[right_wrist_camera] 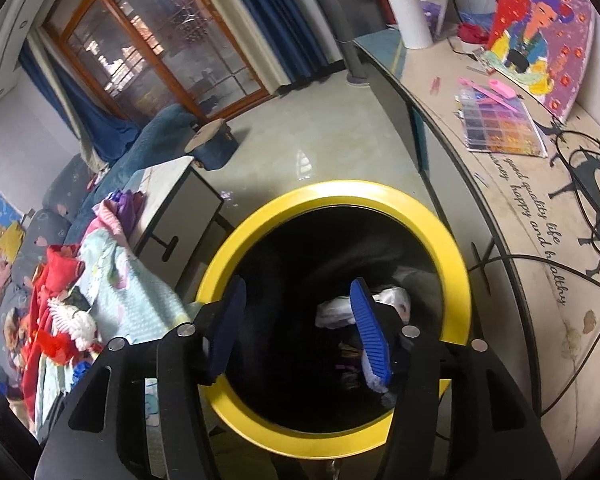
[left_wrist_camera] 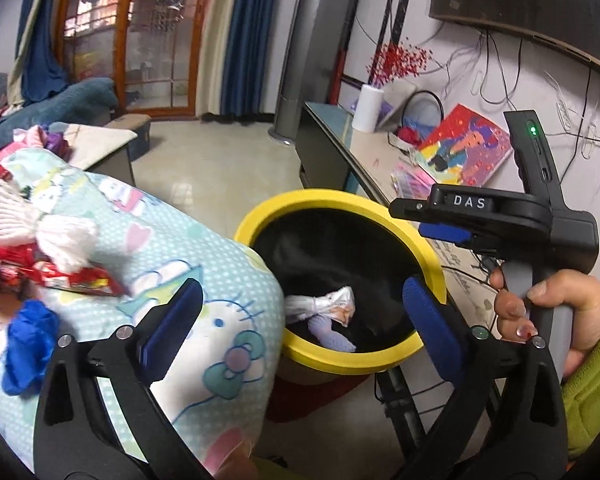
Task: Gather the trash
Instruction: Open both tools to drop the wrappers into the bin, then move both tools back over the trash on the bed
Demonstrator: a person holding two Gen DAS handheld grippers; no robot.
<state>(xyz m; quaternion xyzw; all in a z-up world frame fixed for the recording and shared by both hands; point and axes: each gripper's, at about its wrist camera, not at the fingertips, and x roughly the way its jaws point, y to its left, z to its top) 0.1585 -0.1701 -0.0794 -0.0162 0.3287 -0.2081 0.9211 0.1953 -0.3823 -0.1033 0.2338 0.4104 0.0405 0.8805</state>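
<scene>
A crumpled white wrapper [left_wrist_camera: 323, 303] lies inside a yellow-rimmed bin [left_wrist_camera: 260, 216], on its black liner, beside a pale lilac scrap [left_wrist_camera: 332, 334]. Both look light, soft and easily crushed. More litter waits on the cartoon-print blanket [left_wrist_camera: 172, 248] just left of the bin: red foil wrappers [left_wrist_camera: 80, 280], a white fluffy wad [left_wrist_camera: 66, 240] and a blue crumpled piece [left_wrist_camera: 28, 340]. These would probably pinch best at a raised fold. The left gripper [left_wrist_camera: 300, 312] has its jaws wide apart and empty. The right gripper [right_wrist_camera: 296, 328] hangs over the bin mouth, jaws parted and holding nothing.
</scene>
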